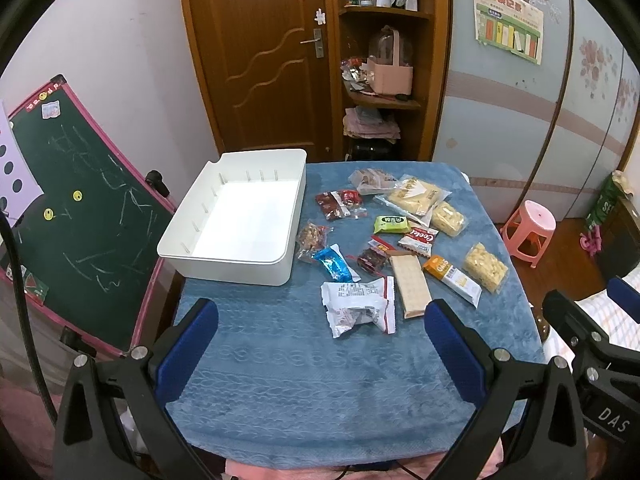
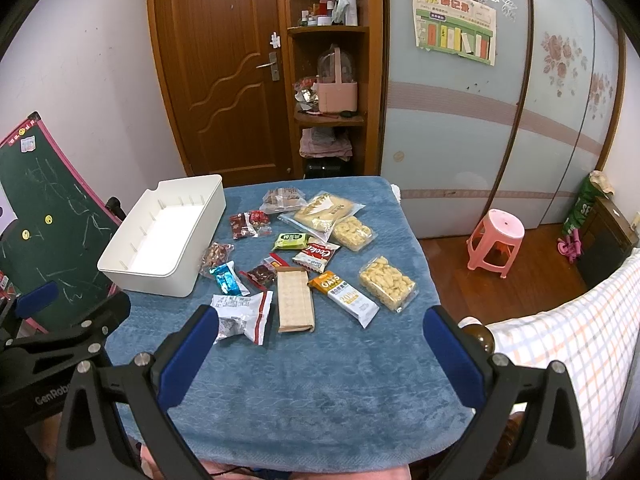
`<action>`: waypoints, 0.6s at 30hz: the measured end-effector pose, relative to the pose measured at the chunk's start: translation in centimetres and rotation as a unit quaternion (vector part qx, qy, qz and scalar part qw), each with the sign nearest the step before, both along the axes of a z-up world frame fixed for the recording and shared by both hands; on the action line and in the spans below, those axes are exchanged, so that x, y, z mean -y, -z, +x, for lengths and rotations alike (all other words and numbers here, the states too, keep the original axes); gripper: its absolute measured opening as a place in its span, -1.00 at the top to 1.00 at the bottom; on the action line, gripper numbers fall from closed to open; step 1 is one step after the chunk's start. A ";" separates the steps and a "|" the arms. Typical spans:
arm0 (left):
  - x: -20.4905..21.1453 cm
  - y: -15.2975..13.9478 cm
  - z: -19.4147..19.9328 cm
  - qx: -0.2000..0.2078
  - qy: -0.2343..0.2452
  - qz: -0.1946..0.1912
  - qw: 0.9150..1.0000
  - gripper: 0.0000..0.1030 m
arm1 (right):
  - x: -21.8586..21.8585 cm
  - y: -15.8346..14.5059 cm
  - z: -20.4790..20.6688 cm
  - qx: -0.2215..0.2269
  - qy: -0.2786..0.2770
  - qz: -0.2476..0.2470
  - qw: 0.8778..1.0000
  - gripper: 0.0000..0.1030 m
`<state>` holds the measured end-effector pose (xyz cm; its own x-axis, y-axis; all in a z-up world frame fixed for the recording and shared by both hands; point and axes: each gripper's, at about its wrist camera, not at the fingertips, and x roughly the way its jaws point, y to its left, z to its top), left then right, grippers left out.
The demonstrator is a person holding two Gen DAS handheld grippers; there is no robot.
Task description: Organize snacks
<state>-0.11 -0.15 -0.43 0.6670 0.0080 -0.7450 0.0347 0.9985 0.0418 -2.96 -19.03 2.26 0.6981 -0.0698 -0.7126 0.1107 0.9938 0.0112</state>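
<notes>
1. Held the left gripper [image 1: 322, 346] above the near part of the blue-covered table [image 1: 304, 400], jaws spread wide, nothing between the blue pads.
2. Held the right gripper [image 2: 320, 354] likewise above the near edge of the table, jaws released and gripping nothing.
3. Saw the white bin [image 1: 236, 216] at the far left of the table, its left edge overhanging the side, nothing inside.
4. Found the snacks scattered to the right of the bin, none inside it.
5. Noted the white wrapped snack [image 1: 358, 306] nearest the left gripper, with the tan cracker pack [image 1: 410, 286] just beside it on the right.
6. Noted the orange-and-white bar [image 2: 348, 294] to the right of the cracker pack, and a clear puffed-snack pack [image 2: 386, 282] further right, near the table's edge.
7. Spotted the blue foil candy [image 1: 336, 266] and a bag of nuts [image 1: 312, 236] close to the bin's right wall.
8. Spotted the green packet [image 2: 291, 241] mid-table, with the red date packs [image 2: 248, 224] further back.
9. Glimpsed a pink stool [image 2: 496, 236] on the floor to the right, well apart from the table.
</notes>
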 end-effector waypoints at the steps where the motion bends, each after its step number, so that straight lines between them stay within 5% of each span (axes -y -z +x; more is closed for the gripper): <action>1: -0.1 0.0 0.0 0.000 0.000 0.000 1.000 -0.99 | -0.1 0.3 0.1 0.001 -0.001 0.000 1.000 -0.99; 18: 0.1 -0.6 0.1 0.012 0.010 0.001 1.000 -0.99 | -1.1 0.0 -0.6 0.016 -0.015 0.011 1.000 -0.99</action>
<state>-0.04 -0.29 0.18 0.6843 -0.0042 -0.7292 0.0538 0.9975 0.0448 -3.55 -17.89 2.26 0.7221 -0.0333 -0.6910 0.0803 0.9961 0.0359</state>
